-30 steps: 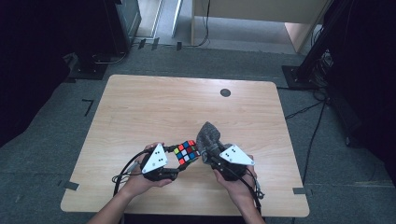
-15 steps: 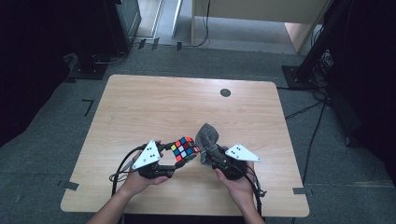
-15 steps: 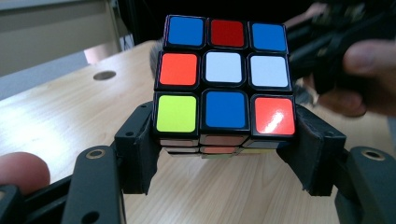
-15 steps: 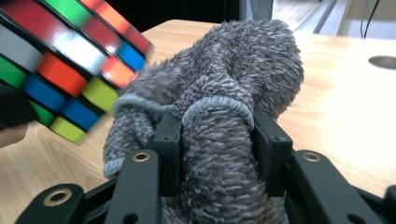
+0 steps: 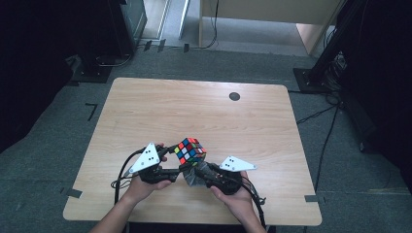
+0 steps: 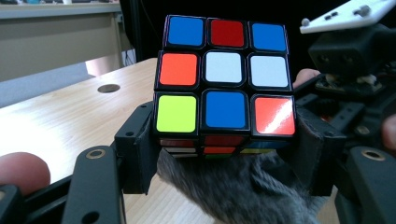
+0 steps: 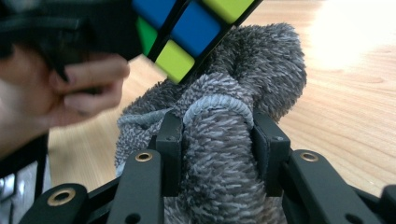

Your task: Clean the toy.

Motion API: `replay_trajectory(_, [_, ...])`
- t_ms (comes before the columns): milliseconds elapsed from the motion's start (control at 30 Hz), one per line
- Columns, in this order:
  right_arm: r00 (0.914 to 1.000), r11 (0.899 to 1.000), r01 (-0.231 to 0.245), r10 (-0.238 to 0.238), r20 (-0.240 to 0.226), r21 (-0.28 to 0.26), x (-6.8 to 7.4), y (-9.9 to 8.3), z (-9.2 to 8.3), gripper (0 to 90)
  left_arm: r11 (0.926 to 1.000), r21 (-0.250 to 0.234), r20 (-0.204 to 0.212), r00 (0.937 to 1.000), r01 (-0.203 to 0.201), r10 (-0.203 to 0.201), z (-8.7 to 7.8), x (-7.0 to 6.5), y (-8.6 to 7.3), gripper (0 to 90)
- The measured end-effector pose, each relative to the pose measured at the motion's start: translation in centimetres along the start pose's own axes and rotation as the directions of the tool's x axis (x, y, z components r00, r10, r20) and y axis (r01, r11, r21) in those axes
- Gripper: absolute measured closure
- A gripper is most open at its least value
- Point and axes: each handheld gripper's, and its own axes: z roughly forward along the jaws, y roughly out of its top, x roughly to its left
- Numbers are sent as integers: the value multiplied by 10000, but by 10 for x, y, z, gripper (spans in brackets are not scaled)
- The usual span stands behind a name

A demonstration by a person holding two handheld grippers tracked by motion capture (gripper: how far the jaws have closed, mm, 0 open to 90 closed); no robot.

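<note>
gripping cube [image 6: 226, 77] upright, left tool [image 6: 224, 154]; right tool [image 7: 217, 149] clamped on grey cloth [image 7: 219, 186] bunched below.

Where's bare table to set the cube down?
Free: the far wooden table up to the round black grommet, plus both side edges. Crowded: the near middle, where left gripper, multicoloured puzzle cube, fluffy grey cloth and right gripper meet.

A scrambled puzzle cube [image 5: 190, 151] sits tilted, off the table, its underside touching a bunched grey fuzzy cloth [image 5: 194, 175]
</note>
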Motion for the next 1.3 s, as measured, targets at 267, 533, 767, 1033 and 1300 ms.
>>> replay_trajectory(267, [9953,9872,-171,319,917,-1587,-9,13,-26,635,9999,-79,-90,9999,127,-128,-1,3,0,343])
replay_trajectory(533, [9959,9962,812,-798,421,-321,4,4,-9,635,10000,6,-112,9999,1,-1,-1,1,1,343])
replay_trajectory(767, [9951,9875,-182,331,933,-1567,-13,13,-30,635,9999,88,-86,9999,57,-57,-1,3,0,343])
replay_trajectory(1033, [9950,9955,888,-872,491,-321,-1,5,-13,631,9998,173,-160,9998,79,-76,-1,4,0,343])
replay_trajectory(1300, [9330,9965,445,-163,3595,-701,-51,9,-51,622,9989,219,-238,9989,412,-407,-4,12,-2,343])
